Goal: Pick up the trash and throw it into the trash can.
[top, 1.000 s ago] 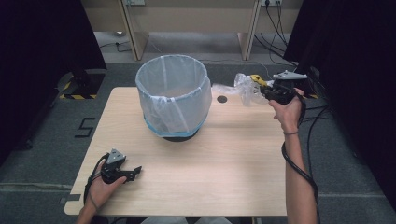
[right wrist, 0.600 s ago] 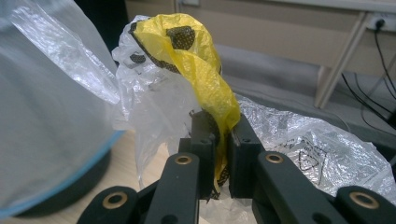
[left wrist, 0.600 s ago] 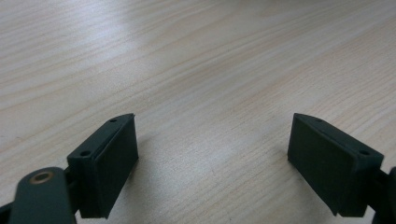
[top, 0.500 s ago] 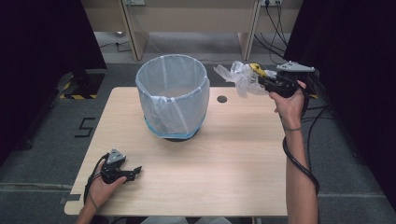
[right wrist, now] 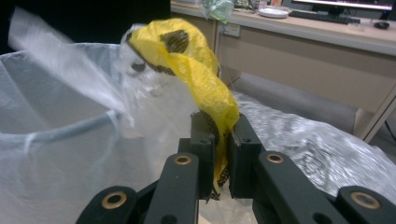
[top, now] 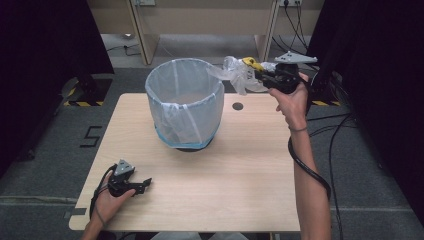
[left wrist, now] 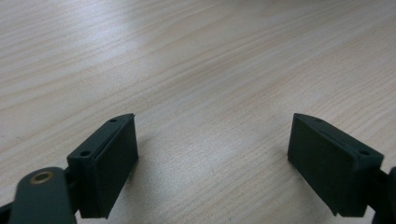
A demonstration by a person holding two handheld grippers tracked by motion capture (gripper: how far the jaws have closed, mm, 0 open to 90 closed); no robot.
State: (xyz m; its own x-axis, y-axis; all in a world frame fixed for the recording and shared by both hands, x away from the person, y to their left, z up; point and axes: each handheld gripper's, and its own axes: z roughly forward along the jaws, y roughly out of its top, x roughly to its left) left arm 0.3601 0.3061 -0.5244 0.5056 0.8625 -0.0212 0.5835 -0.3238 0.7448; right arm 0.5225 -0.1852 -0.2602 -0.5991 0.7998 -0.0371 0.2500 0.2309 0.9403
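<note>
We see a crumpled wrapper (right wrist: 198, 74) of clear plastic with a yellow and dark printed part, held up in the air just beside the rim of the bin (top: 185, 102). It is pinched at its yellow end. The bin stands upright on the worktop (top: 240, 170), lined with a pale bag that folds over its rim; its inside looks empty, as far as we can tell.

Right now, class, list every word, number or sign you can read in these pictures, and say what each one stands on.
"5": a dark digit marked on the grey floor, left of the table.
Dark print on the yellow wrapper clamped in the right gripper: too crumpled to read.
No other text.
</note>
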